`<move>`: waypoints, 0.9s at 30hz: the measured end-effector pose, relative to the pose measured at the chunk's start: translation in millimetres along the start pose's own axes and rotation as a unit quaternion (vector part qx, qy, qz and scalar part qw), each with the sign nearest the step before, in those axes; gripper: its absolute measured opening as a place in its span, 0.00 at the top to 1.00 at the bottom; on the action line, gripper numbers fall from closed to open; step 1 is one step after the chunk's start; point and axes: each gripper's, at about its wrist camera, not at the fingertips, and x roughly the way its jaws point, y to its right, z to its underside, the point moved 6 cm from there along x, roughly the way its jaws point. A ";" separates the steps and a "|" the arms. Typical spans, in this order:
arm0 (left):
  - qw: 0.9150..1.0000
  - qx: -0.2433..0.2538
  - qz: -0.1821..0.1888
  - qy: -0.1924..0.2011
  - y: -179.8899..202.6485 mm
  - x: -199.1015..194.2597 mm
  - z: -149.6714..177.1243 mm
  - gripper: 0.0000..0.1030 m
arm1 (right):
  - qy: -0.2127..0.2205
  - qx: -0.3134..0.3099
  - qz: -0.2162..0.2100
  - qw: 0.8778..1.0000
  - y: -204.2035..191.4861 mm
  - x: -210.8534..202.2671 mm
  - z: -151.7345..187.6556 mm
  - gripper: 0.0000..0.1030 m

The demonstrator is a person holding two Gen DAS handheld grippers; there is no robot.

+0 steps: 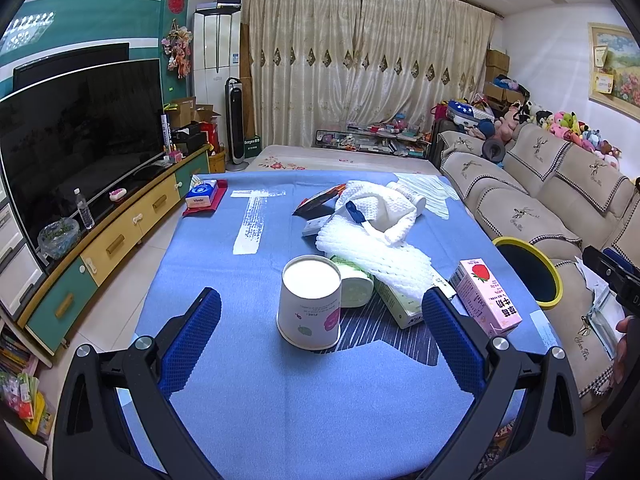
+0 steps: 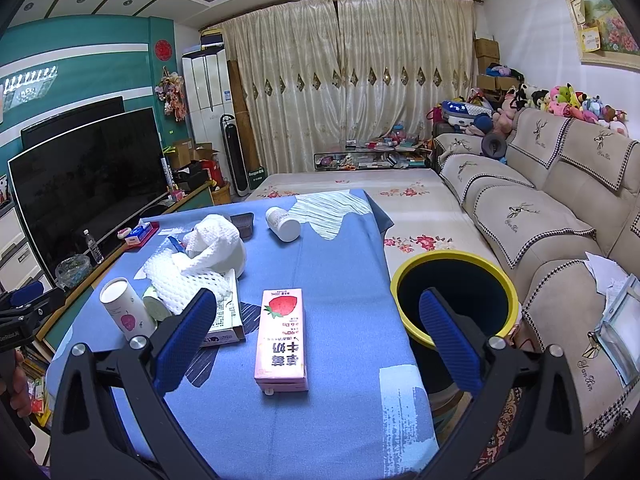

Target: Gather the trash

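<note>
Both grippers hover low over the blue tablecloth (image 1: 280,400), jaws spread wide and holding nothing. In the left wrist view, the left gripper (image 1: 320,308) frames an upside-down paper cup (image 1: 310,304) standing between its fingertips, slightly beyond them. In the right wrist view, the pink strawberry milk carton (image 2: 282,340) lies flat, centred in the right gripper (image 2: 318,308). The yellow-rimmed bin (image 2: 456,292) sits just off the table's right edge, right of centre; bare cloth fills the lower frame.
</note>
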 end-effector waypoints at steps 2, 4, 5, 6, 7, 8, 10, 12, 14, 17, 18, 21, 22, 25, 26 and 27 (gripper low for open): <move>1.000 0.000 0.000 -0.001 0.1 1.0 1.0 0.04 | 0.000 0.000 0.000 1.000 0.4 -0.3 -0.7 0.06; 1.000 0.000 0.000 -0.001 0.0 1.1 1.1 0.04 | 0.001 0.000 0.000 1.000 0.6 -0.5 -1.0 0.06; 1.000 0.000 0.000 0.000 0.0 1.0 0.8 0.04 | 0.000 0.001 0.000 1.000 0.4 0.4 0.2 0.06; 1.000 -0.001 0.000 0.000 0.1 0.9 0.8 0.04 | -0.001 0.001 0.000 1.000 0.4 1.0 0.8 0.06; 1.000 -0.001 0.000 0.000 0.1 1.3 1.0 0.04 | -0.002 0.001 -0.001 1.000 0.4 3.5 4.2 0.06; 1.000 -0.001 -0.002 0.000 0.1 1.8 1.5 0.04 | -0.003 -0.001 -0.003 1.000 -0.5 5.4 7.3 0.06; 1.000 -0.003 -0.003 -0.002 -1.0 4.1 4.0 0.04 | -0.005 -0.005 -0.006 1.000 -3.1 10.0 13.0 0.06; 1.000 -0.006 -0.002 -0.004 -2.6 5.6 6.3 0.04 | -0.011 -0.014 -0.013 1.000 -9.4 18.8 24.1 0.06; 1.000 -0.008 -0.001 -0.003 -3.8 6.4 8.1 0.04 | -0.023 -0.020 -0.016 0.999 -13.9 30.5 33.5 0.06; 1.000 -0.009 0.003 0.004 -5.2 5.9 6.6 0.04 | -0.043 -0.029 -0.026 0.998 -20.8 48.1 47.6 0.06; 1.000 -0.009 0.004 0.006 -5.8 6.1 7.7 0.04 | -0.051 -0.031 -0.028 0.998 -21.6 55.0 51.9 0.06; 1.000 -0.009 0.009 0.002 -6.0 11.0 6.1 0.04 | -0.079 -0.029 -0.035 0.996 -24.9 73.4 68.6 0.06; 1.000 -0.009 0.011 0.000 -6.6 12.8 7.7 0.04 | -0.088 -0.026 -0.040 0.995 -26.6 78.9 74.9 0.06; 1.000 -0.010 0.016 -0.009 -7.8 18.8 11.1 0.04 | -0.101 -0.027 -0.041 0.994 -25.5 85.8 79.8 0.06; 1.000 -0.011 0.017 -0.012 -7.0 21.4 11.0 0.04 | -0.108 -0.028 -0.041 0.993 -25.0 88.7 80.8 0.08; 1.000 -0.011 0.018 -0.014 -7.1 24.0 11.8 0.04 | -0.113 -0.027 -0.043 0.992 -26.1 90.7 83.6 0.11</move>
